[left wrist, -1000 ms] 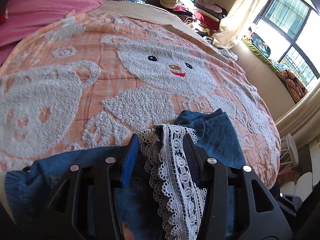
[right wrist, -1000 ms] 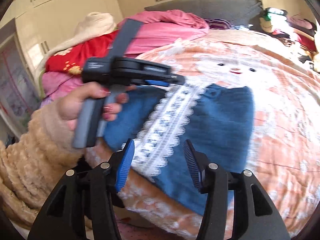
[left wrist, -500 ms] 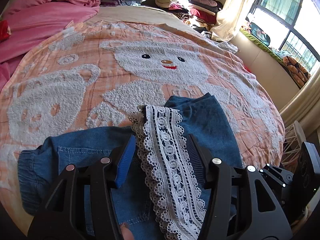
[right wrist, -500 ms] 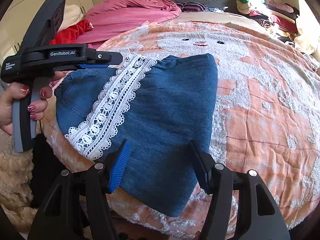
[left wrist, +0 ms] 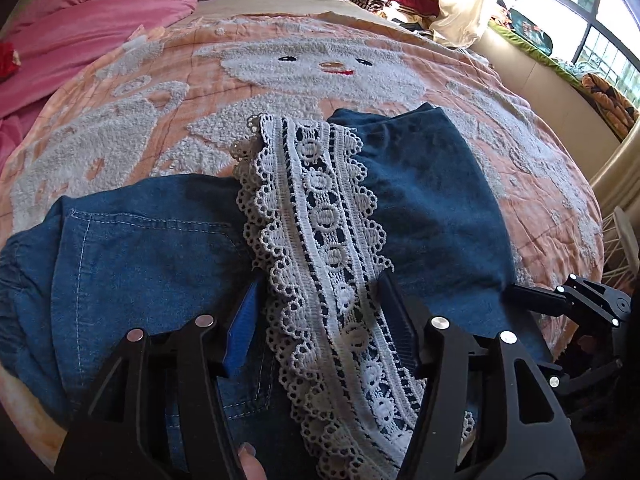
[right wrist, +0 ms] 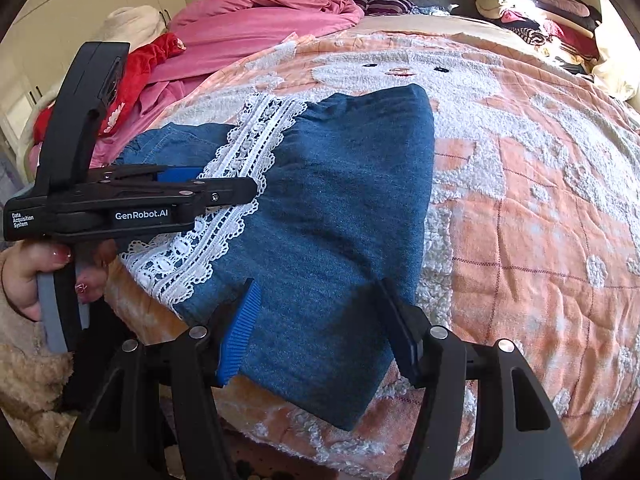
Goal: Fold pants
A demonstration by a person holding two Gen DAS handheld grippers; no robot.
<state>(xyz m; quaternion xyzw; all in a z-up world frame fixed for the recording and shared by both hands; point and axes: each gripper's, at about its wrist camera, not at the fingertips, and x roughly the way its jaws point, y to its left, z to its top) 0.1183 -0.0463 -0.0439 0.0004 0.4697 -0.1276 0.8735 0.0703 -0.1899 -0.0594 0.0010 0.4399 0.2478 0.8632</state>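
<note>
Blue denim pants [left wrist: 424,208] with a white lace strip [left wrist: 320,216] lie folded on the peach bear blanket [left wrist: 320,68], near the bed's front edge. My left gripper [left wrist: 320,320] straddles the lace strip; its jaws are opening and the pads stand off the lace on both sides. From the right wrist view the same gripper [right wrist: 236,192] shows side on above the lace [right wrist: 244,152], held by a hand [right wrist: 36,272]. My right gripper [right wrist: 320,328] stands open over the near end of the denim [right wrist: 340,200], pads clear of the cloth.
Pink bedding [right wrist: 260,20] and a red cloth [right wrist: 136,76] are heaped at the far left of the bed. Stacked clothes [right wrist: 532,12] sit at the far right. A window [left wrist: 580,20] and a curtain [left wrist: 468,8] are on the right. A white rack [left wrist: 624,248] stands beside the bed.
The lace end that hung bunched in my left jaws now lies flat on the bed with the pants. Both grippers have come down lower and their jaws have widened.
</note>
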